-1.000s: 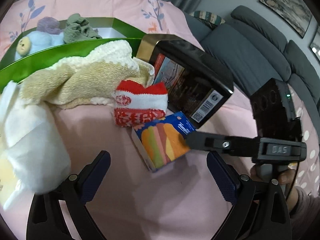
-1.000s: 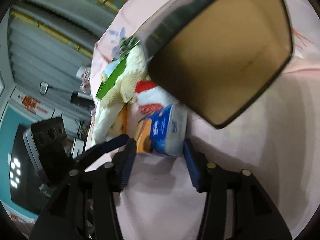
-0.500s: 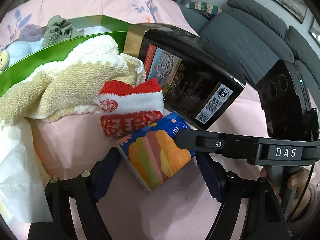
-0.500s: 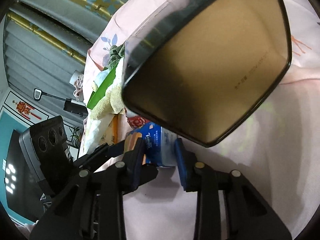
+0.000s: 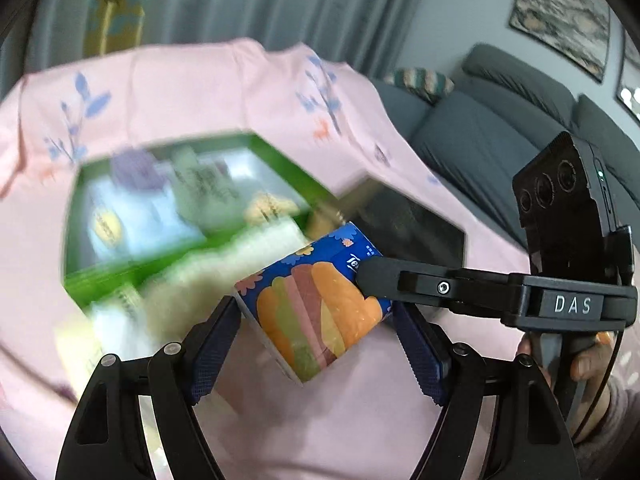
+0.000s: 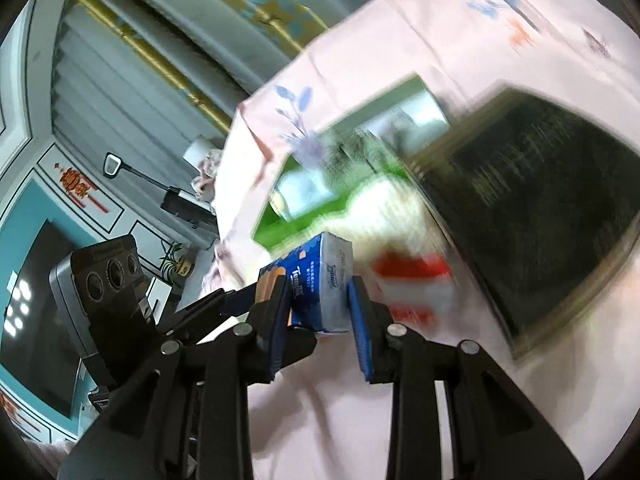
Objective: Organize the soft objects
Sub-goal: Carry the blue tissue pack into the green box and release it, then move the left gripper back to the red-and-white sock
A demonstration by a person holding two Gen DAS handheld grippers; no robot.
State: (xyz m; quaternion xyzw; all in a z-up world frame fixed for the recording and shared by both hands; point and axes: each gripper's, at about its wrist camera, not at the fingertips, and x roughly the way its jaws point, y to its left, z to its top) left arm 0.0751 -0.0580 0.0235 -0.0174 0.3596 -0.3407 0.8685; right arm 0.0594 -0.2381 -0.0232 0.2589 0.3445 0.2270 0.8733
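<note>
A pink floral cloth (image 5: pixel 192 92) covers the table, grey sofa behind. My left gripper (image 5: pixel 316 340) clamps the glossy tissue pack (image 5: pixel 316 312) lengthwise, above the cloth; the green box (image 5: pixel 188 256) already holds plush things, blurred. From the right, my right gripper (image 6: pixel 318 312) pinches the pack's (image 6: pixel 320 280) narrow end; a fluffy towel (image 6: pixel 384 216) and red sock (image 6: pixel 416 284) remain out.

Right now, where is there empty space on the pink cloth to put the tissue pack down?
Bare pink cloth lies near the grippers, in front of the tissue pack. More lies beyond the green box. Between the green box and black box it is crowded with blurred soft things.
</note>
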